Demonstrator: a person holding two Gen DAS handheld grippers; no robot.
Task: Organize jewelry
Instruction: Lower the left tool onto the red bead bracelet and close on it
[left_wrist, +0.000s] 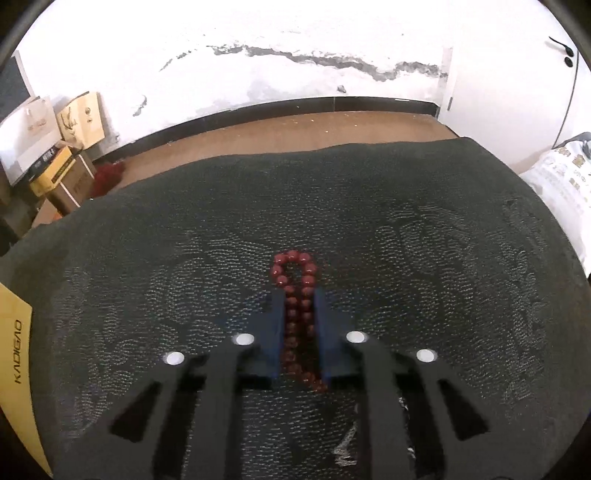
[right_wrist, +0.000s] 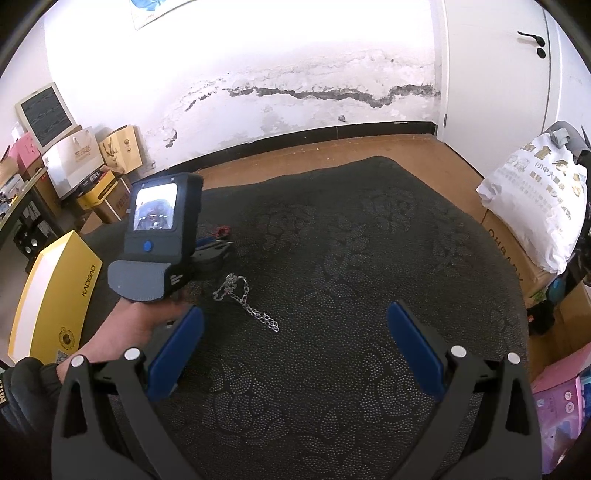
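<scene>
In the left wrist view, the left gripper (left_wrist: 299, 295) has its two blue pads drawn close together on a red bead bracelet (left_wrist: 297, 291). The strand runs doubled between the pads, its rounded end loop sticks out past the fingertips, and a short tail of beads trails back toward the camera. The bracelet lies over a dark patterned cloth (left_wrist: 424, 240) that covers the work surface. At the left edge a yellow box (left_wrist: 14, 332) shows the printed word "KADIGAO".

The right wrist view shows the right gripper (right_wrist: 295, 314) with its blue pads spread wide and nothing between them, above the same dark patterned cloth (right_wrist: 351, 258). Just beyond its left pad lies a silver chain (right_wrist: 243, 299), partly bunched and partly stretched out, which the left camera does not pick up. Only this view shows the person's left hand (right_wrist: 136, 328) wrapped around the left gripper's handle, the back of that unit with a small lit screen and a blue button, and a glimpse of red at its far tip. The yellow box (right_wrist: 55, 295) appears whole here, again reading "KADIGAO", with a round emblem near its lower end.

Farther off, a white plastic bag (right_wrist: 535, 206) with Chinese print sits on a cardboard carton lettered "CHBA", the rest unclear. Stacked boxes (right_wrist: 92, 162) line the stained white wall, and a white door (right_wrist: 498, 74) carries a black handle.
</scene>
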